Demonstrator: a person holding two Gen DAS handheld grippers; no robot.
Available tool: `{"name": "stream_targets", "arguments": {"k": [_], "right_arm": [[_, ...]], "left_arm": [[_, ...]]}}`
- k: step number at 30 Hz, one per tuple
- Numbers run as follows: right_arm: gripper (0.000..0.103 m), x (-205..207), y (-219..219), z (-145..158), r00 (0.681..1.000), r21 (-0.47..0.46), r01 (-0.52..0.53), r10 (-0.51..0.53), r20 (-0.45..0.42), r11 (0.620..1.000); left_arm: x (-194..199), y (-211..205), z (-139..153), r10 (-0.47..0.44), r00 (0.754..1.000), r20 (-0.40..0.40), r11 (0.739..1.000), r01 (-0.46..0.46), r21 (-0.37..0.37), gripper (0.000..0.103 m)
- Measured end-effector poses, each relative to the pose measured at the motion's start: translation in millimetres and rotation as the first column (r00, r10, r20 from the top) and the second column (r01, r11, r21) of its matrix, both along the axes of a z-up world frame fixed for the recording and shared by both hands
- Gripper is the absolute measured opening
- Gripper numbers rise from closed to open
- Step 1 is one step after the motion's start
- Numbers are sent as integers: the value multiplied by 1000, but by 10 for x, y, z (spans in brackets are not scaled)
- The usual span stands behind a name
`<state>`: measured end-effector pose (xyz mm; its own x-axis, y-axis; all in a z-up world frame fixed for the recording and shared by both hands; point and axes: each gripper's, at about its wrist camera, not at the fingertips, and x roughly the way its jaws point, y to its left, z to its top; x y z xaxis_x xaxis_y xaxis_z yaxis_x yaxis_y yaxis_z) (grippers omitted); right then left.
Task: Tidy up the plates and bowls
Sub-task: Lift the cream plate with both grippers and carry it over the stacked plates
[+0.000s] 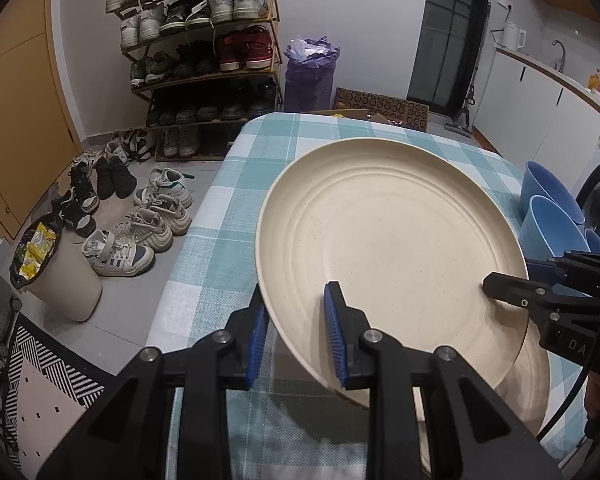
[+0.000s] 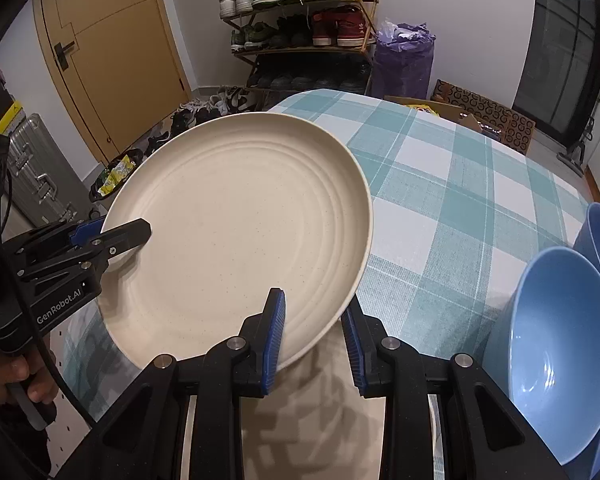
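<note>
A large cream plate (image 1: 388, 256) (image 2: 240, 232) is held tilted above the checked tablecloth (image 1: 236, 184) (image 2: 460, 184). My left gripper (image 1: 298, 340) straddles its near-left rim, one blue pad above and one below; it also shows in the right wrist view (image 2: 112, 236). My right gripper (image 2: 314, 344) straddles the plate's right rim; it also shows in the left wrist view (image 1: 500, 286). A second cream plate (image 1: 528, 376) (image 2: 324, 412) lies on the table beneath. Blue bowls (image 1: 548, 216) (image 2: 560, 352) stand on edge at the right.
A shoe rack (image 1: 204, 52) and loose shoes (image 1: 140, 224) are on the floor left of the table, beside a white bin (image 1: 60, 280). A purple bag (image 1: 310, 76) and a cardboard box (image 1: 384, 106) stand beyond the table's far edge. A metal suitcase (image 2: 36, 172) is at the left.
</note>
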<state>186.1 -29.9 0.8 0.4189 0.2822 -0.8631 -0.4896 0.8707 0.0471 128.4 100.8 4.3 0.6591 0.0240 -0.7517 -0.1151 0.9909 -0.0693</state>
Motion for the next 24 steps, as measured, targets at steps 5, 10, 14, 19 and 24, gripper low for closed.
{"name": "stream_targets", "arguments": {"k": [5,10,14,19,24], "right_arm": [[29,-76,-88,15,1000,-1,6,-6,5,1000],[29,-170,-155,19,1000,-4,14,-14,7,1000],[29,-253,-218,14,1000,-1,21,-21,7,1000],[29,-316,-323,4,1000,4,31,-31,3,1000],[29,-391,-398,24,999,-1,40,-40,7,999]], "left_arm": [[-63,-79,2,-11,1000,6,1000,11,0,26],[-120,-146,-15,-25,1000,6,1000,25,-1,26],[-162,-217,-11,-36,999,8,999,36,5,26],[-229,-312,-13,-49,999,8,999,49,9,26],[-290,-383,-1,-58,998,12,998,57,11,26]]}}
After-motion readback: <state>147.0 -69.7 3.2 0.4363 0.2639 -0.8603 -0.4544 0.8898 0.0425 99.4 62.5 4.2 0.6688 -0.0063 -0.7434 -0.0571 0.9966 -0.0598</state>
